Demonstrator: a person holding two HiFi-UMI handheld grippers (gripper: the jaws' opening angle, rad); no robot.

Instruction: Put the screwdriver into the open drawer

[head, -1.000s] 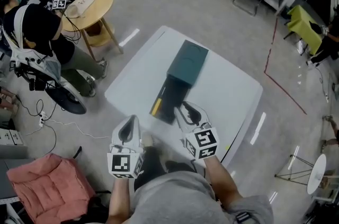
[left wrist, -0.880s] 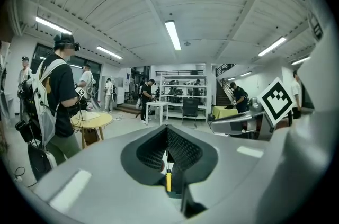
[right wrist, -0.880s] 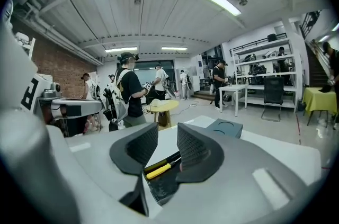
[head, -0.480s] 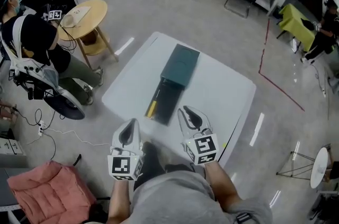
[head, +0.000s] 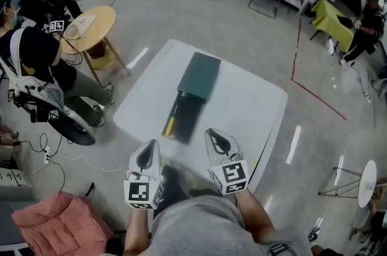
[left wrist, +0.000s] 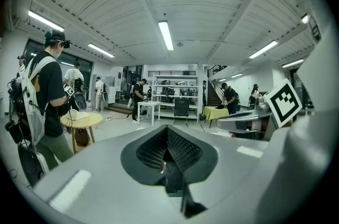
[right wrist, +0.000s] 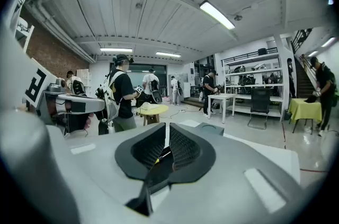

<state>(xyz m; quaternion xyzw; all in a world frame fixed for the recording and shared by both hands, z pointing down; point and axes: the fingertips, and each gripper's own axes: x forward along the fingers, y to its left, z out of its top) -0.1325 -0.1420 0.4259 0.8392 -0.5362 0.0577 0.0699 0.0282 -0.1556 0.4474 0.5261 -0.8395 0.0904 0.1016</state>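
White rectangular table (head: 245, 106) carries one dark green box-shaped cabinet (head: 199, 74). Its black drawer (head: 188, 114) is pulled out toward the tongs.

Yellow-handled screwdriver (head: 169, 125) lies inside the open drawer, along the side nearer the left tongs, with the handle end closest to the tongs.

Left tongs (head: 149, 152) hover at the table's near edge, short of the drawer front and to its left. Their pads are pressed together and nothing is held.

Right tongs (head: 217, 141) sit over the table just to the right of the drawer front, clear of it. Their jaws are nearly together and closing, with a thin slit remaining and nothing between them.

The drawer lies ahead of and between the two tongs.

Beyond the left tongs, a round wooden side table (head: 91, 22) and a person in a black top (head: 36, 49) stand well apart from the white table.
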